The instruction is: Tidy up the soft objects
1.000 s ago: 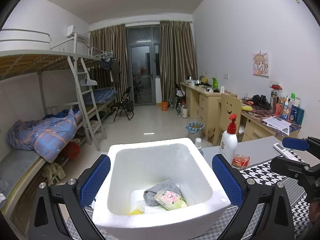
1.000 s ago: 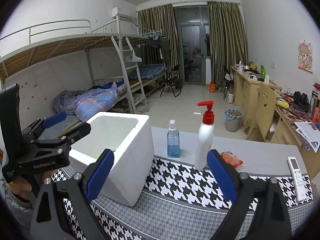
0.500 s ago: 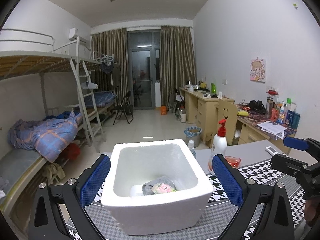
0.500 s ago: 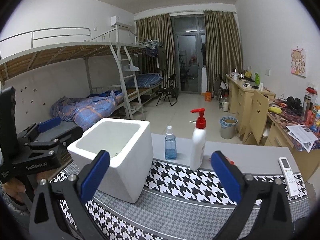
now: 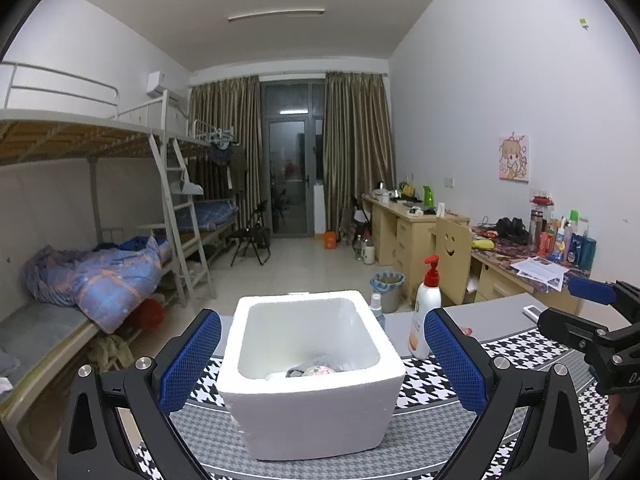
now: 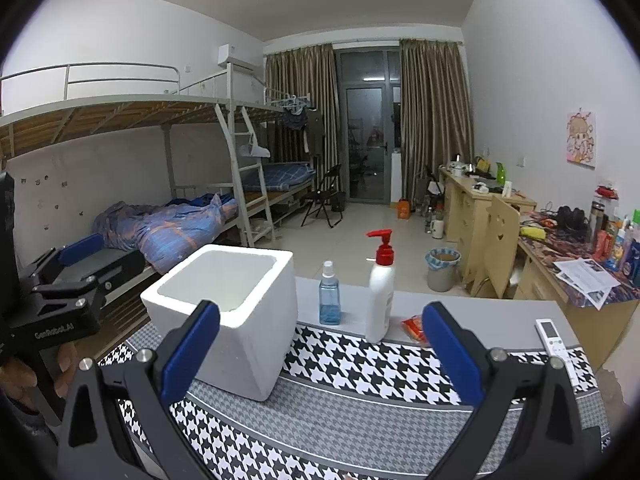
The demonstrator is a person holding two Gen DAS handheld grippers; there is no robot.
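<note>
Two blue-padded black grippers — left gripper (image 5: 322, 364) and right gripper (image 6: 320, 354) — gape wide, holding nothing. One white square foam box (image 5: 310, 380) sits on the houndstooth cloth (image 6: 360, 364), soft bundles (image 5: 316, 370) low inside. Behind stand two bottles — a small blue spray bottle (image 6: 329, 294) and a white red-pump bottle (image 6: 381, 288).

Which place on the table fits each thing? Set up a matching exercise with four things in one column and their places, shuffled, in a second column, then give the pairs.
Things
1. white foam box
2. blue spray bottle
3. pump bottle with red top
4. white remote control

Places
A. at the table's right edge
B. directly right of the spray bottle
C. at the left, on the houndstooth cloth
D. between the box and the pump bottle

Pairs: 1-C, 2-D, 3-B, 4-A
</note>
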